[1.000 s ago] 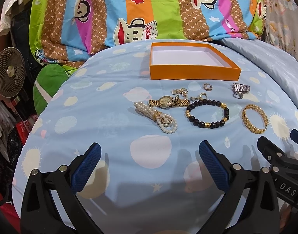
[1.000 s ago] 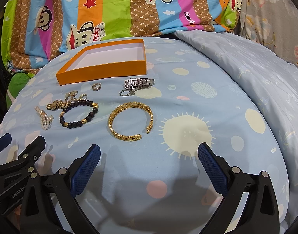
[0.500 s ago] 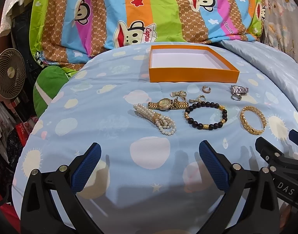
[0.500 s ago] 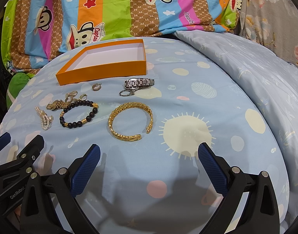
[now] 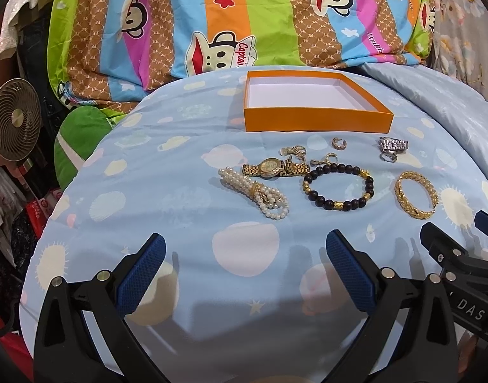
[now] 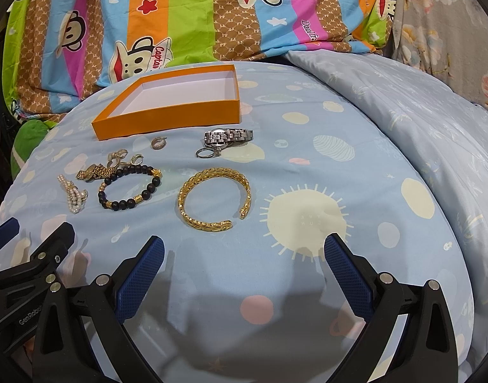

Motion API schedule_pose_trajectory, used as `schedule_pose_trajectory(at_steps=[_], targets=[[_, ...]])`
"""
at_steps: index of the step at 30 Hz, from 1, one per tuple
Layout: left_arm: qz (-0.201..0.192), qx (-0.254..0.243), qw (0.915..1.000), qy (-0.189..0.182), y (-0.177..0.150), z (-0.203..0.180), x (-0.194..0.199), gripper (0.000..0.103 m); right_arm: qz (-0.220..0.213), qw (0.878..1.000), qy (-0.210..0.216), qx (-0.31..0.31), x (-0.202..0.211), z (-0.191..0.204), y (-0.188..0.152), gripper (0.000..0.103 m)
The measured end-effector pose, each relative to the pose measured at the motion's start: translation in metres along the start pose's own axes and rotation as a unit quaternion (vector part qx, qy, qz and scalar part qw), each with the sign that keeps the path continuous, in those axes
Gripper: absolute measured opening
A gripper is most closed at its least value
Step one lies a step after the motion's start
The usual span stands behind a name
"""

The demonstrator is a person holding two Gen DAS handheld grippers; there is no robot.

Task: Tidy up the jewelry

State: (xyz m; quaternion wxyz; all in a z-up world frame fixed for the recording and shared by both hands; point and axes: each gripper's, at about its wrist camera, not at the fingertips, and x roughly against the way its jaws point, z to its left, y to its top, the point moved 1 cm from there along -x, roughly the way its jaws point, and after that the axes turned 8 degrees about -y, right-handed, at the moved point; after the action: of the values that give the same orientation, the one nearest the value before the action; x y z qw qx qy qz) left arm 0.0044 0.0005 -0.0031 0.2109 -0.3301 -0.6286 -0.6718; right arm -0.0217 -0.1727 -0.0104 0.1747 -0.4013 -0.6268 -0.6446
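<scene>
An empty orange box (image 5: 317, 121) (image 6: 167, 118) with a white inside lies on the blue bed sheet. In front of it lie a pearl bracelet (image 5: 256, 193) (image 6: 73, 194), a gold watch (image 5: 271, 168) (image 6: 92, 171), a black bead bracelet (image 5: 338, 186) (image 6: 129, 186), a gold bangle (image 5: 416, 198) (image 6: 213, 198), a silver watch (image 5: 392, 143) (image 6: 228, 136), and small rings and earrings (image 5: 338, 143) (image 6: 158, 143). My left gripper (image 5: 242, 268) is open and empty, short of the pearls. My right gripper (image 6: 244, 268) is open and empty, short of the gold bangle.
A striped monkey-print quilt (image 5: 244, 16) is bunched behind the box. A small fan (image 5: 12, 119) and a green cushion (image 5: 78, 143) sit off the bed's left edge. A pale blue duvet (image 6: 419, 121) rises at the right.
The left gripper has drawn back and up a little, so the jewelry and box sit slightly higher in its view. The right gripper has barely moved. Nothing was touched.
</scene>
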Motion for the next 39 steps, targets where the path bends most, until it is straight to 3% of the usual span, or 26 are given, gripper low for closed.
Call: schedule_pose_trajectory(at_steps=[27, 39], targets=[[-0.004, 0.002, 0.9999, -0.010, 0.001, 0.000, 0.001, 0.098, 0.001, 1.000, 0.002, -0.001, -0.001, 0.000, 0.002, 0.098], [-0.007, 0.051, 0.9983, -0.025, 0.002, 0.034, 0.008, 0.098, 0.043, 0.997, 0.058, -0.021, -0.019, -0.007, 0.011, 0.098]])
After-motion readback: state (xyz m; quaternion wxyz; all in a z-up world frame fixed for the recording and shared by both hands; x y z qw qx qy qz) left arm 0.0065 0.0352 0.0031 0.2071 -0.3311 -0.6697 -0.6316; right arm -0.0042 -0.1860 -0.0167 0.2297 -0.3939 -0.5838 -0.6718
